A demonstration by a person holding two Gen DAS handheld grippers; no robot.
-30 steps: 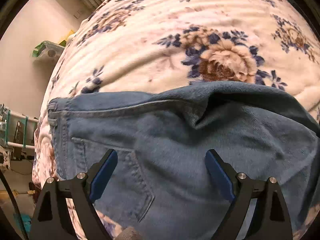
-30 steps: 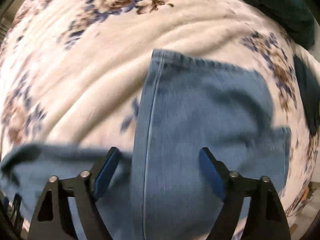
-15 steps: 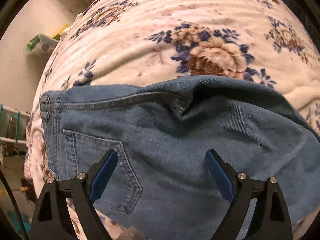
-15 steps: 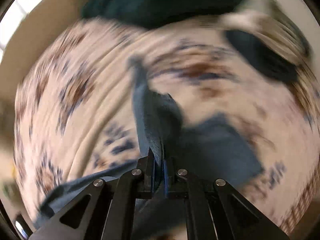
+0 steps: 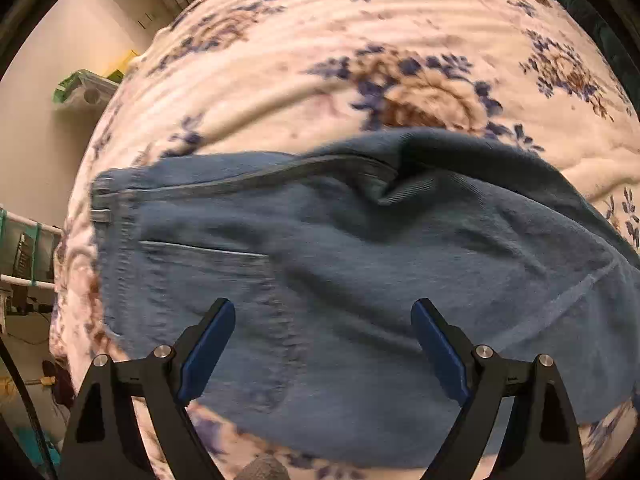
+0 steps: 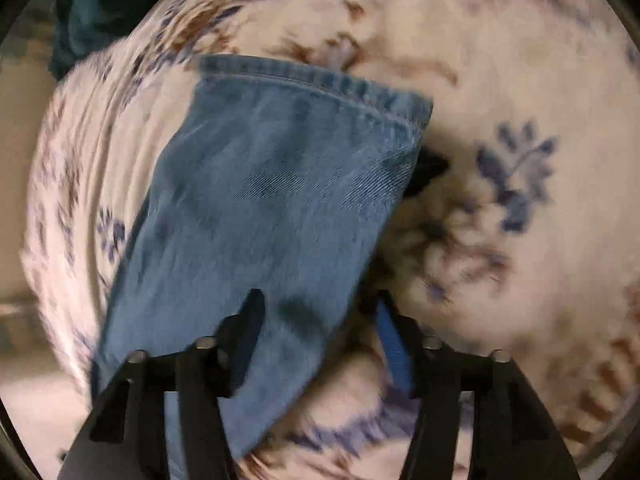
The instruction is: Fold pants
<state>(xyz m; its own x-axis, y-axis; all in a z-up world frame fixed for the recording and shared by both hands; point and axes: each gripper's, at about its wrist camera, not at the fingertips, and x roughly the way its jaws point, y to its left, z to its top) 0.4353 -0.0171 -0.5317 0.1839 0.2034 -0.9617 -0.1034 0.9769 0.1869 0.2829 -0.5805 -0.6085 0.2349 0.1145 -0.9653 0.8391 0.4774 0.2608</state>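
Observation:
Blue jeans (image 5: pixel 360 248) lie across a floral blanket (image 5: pixel 320 60), waistband (image 5: pixel 108 208) at the left and a back pocket (image 5: pixel 208 292) showing. My left gripper (image 5: pixel 321 308) hovers open just above the seat of the jeans, with nothing pinched. In the right wrist view one trouser leg (image 6: pixel 280 184) lies on the blanket (image 6: pixel 500 80), its stitched hem (image 6: pixel 320 80) at the far end. My right gripper (image 6: pixel 319 300) is over that leg and its jaws are opening. Denim lies between them, and the pads stand clear of it.
A dark green cloth (image 6: pixel 92 8) lies at the blanket's far left corner. Past the bed's left edge stand a green and white box (image 5: pixel 84 90) by the wall and a white rack (image 5: pixel 24 256), with floor below.
My right gripper pinched the trouser leg shut, swung it sideways while rolling, and now has its jaws apart over it. My left gripper drew back a little and stayed open.

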